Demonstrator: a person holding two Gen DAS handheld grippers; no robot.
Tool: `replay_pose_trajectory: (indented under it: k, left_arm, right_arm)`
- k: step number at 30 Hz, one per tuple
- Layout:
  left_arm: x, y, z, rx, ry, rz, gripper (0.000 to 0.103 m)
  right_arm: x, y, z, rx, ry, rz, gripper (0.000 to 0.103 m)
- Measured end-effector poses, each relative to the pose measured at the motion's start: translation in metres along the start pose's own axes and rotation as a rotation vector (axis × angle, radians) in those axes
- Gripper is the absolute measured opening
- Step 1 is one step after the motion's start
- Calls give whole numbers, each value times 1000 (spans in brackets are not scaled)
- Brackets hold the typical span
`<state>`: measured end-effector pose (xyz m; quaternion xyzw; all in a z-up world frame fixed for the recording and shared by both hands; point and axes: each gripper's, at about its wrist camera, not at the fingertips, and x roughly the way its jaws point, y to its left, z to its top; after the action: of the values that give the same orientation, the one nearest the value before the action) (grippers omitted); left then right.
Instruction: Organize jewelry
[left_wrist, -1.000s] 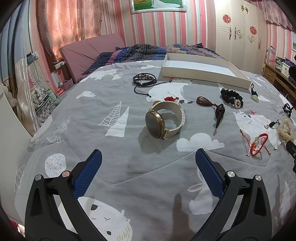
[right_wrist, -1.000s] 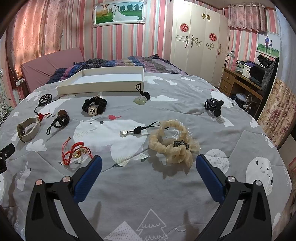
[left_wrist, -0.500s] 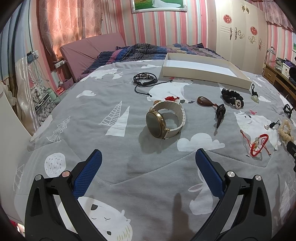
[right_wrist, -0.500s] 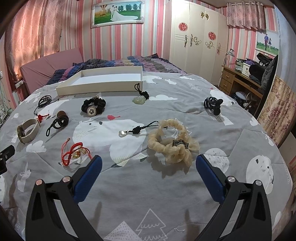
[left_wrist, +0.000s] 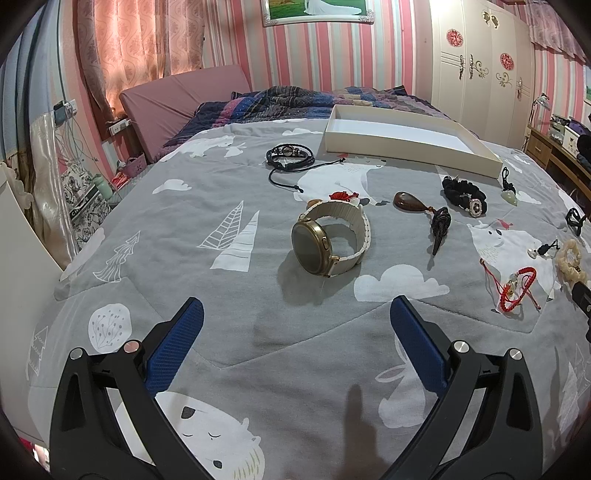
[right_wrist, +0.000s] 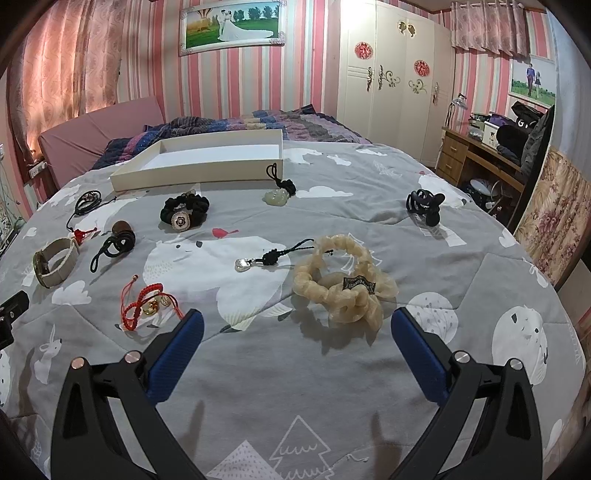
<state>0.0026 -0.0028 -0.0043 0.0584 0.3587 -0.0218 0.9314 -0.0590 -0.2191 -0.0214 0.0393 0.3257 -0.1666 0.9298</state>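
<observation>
Barely shifted since earlier frames. Left tongs (left_wrist: 296, 320) wide, empty, short of watch (left_wrist: 330, 237); right tongs (right_wrist: 297, 332) wide, empty, near scrunchie (right_wrist: 345, 281).

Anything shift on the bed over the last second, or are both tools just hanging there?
Almost nothing. The right tool has crept slightly forward toward the cream scrunchie; the left tool holds its place facing the watch. Both are open and empty as before. Nothing was grasped or released, every piece lies where it was, and the white tray remains empty.
</observation>
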Motion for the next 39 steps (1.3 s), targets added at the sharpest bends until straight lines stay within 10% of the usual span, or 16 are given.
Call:
replay_pose_trajectory:
  k: [39]
  left_arm:
    - [6,5,1,-12,22,-8,100]
  right_arm:
    - [6,-5,-1,39,33,17,101]
